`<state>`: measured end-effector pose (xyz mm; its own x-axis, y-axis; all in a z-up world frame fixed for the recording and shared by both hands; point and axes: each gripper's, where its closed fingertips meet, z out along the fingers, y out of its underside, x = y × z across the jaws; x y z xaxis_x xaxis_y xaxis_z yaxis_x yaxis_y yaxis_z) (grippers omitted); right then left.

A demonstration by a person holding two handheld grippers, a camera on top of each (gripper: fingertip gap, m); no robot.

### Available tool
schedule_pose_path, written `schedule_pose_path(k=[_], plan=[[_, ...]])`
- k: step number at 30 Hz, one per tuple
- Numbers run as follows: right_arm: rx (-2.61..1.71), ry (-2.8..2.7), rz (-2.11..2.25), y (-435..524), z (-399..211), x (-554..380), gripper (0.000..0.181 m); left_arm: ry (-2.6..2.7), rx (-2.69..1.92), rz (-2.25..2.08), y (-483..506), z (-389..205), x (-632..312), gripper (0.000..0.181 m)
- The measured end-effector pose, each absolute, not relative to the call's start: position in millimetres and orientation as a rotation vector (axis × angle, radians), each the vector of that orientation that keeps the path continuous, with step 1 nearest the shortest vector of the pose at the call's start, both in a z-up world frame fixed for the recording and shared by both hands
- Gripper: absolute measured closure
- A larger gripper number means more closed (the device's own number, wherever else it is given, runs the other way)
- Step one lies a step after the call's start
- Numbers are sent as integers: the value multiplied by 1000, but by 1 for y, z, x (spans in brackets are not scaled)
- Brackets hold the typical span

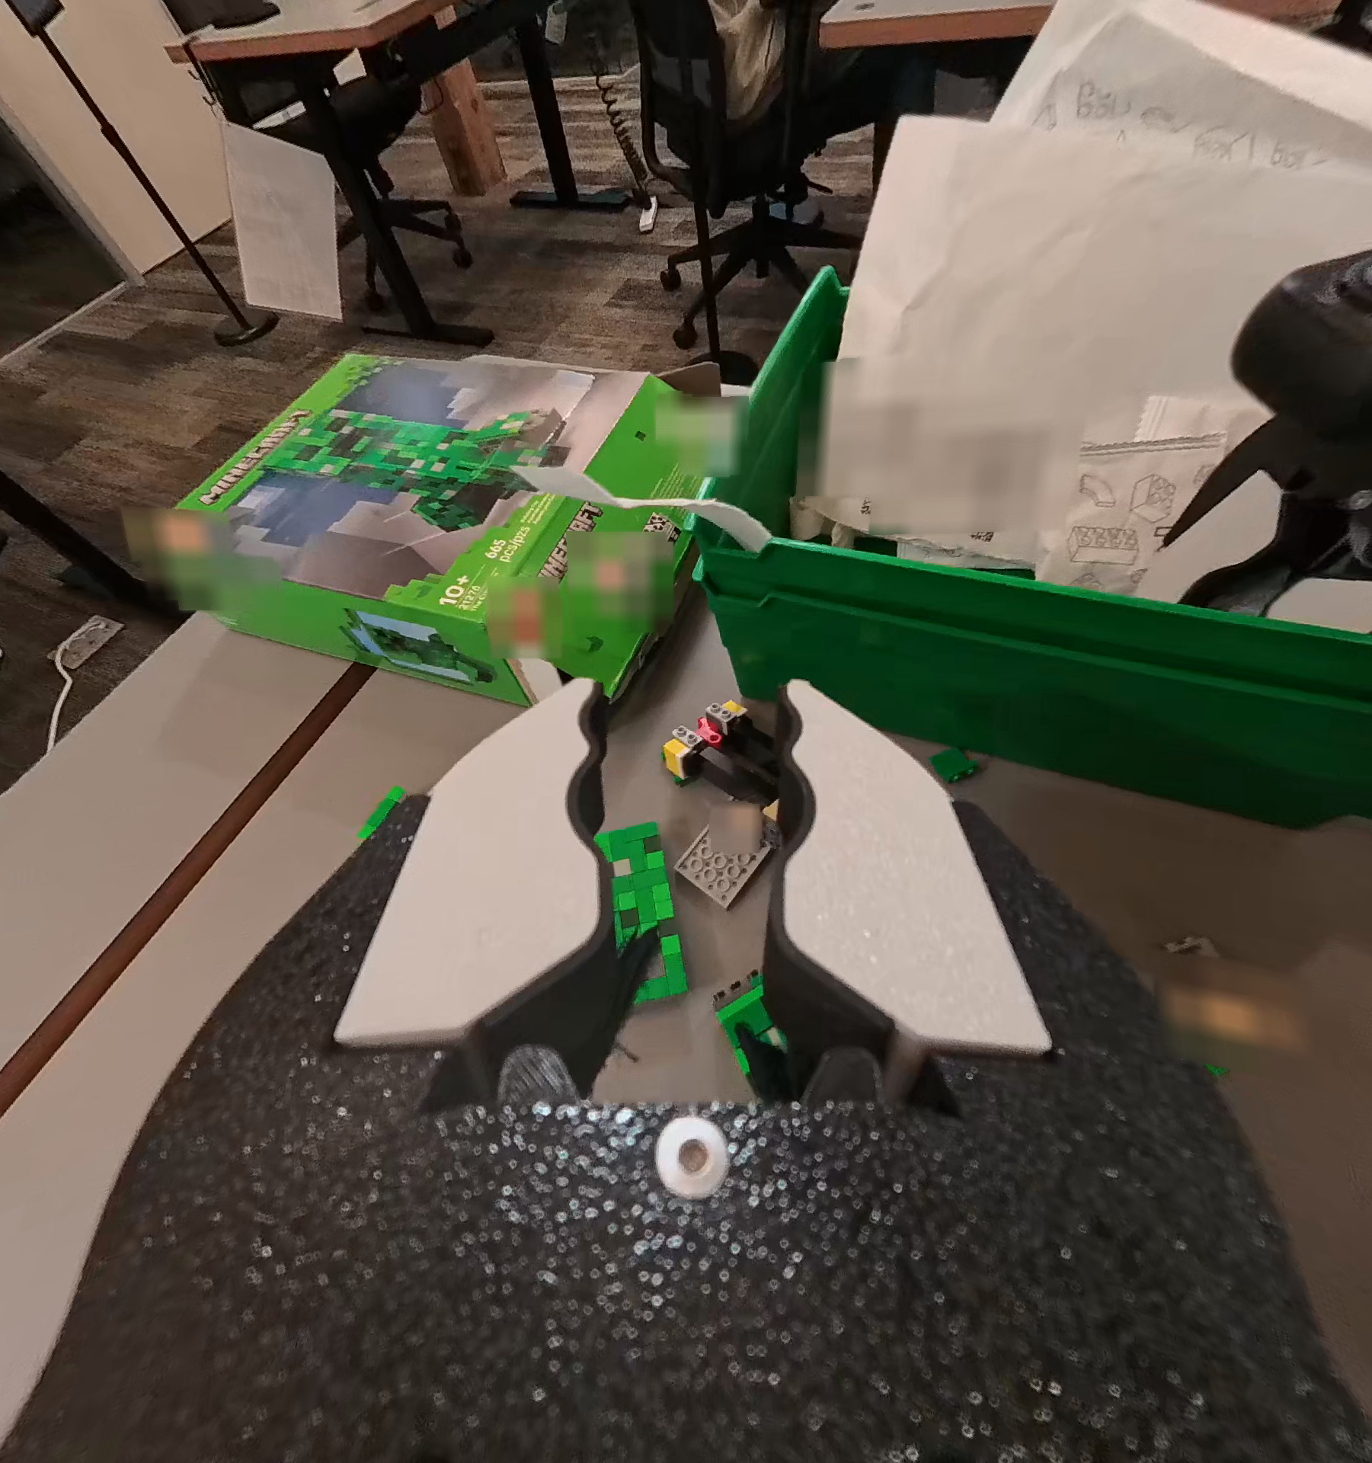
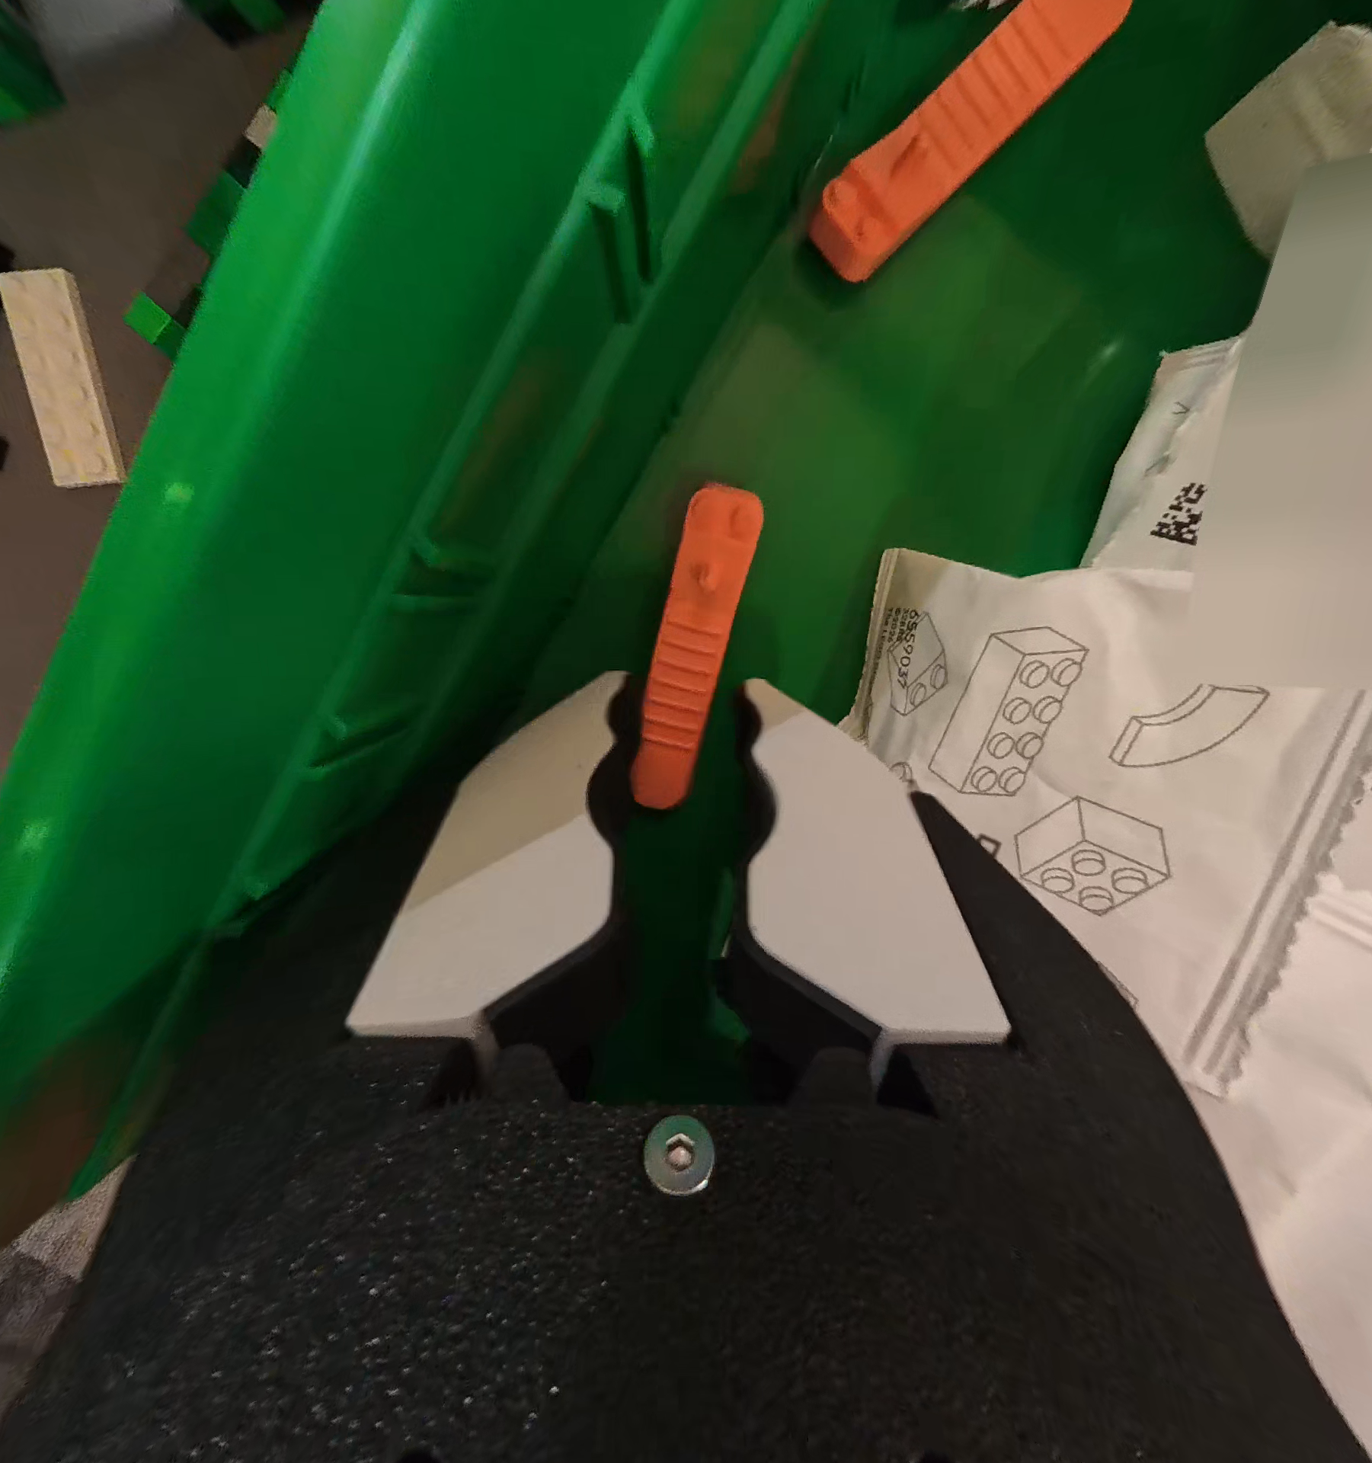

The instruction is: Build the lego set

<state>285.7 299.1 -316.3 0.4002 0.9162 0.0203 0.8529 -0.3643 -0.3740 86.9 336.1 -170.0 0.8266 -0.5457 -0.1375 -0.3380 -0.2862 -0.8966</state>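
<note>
My left gripper (image 1: 690, 697) is open and empty, low over the grey table. Between its fingers lie a flat green tiled assembly (image 1: 643, 887), a grey studded plate (image 1: 720, 867) and a black assembly with yellow, grey and red bricks (image 1: 726, 752). My right gripper (image 2: 684, 685) is open inside the green bin (image 2: 334, 475). Its fingertips straddle an orange brick separator (image 2: 698, 633) that lies on the bin floor. A gap shows on the separator's right side. A second orange separator (image 2: 959, 127) lies farther in.
The green bin (image 1: 1062, 657) stands right of the left gripper, holding white paper bags (image 2: 1102, 752). The green set box (image 1: 429, 514) lies behind at the table edge. Loose green bricks (image 1: 953, 764) and a white plate (image 2: 57, 372) lie on the table outside the bin.
</note>
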Motion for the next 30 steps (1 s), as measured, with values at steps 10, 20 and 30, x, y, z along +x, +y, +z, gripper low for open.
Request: schedule_pose_path(k=[10,20,30], plan=[[-2361,-1281,165,310,-283,298,165,522,-1767,-260,296,-115,33,141],[-1990,-1242,260,255,-170,194,166,430,-1781,27,215,-136,-110,137],[-1868,-1775,501,142,-280,-31,166,304,-1879,166,118,-245,-219,135]])
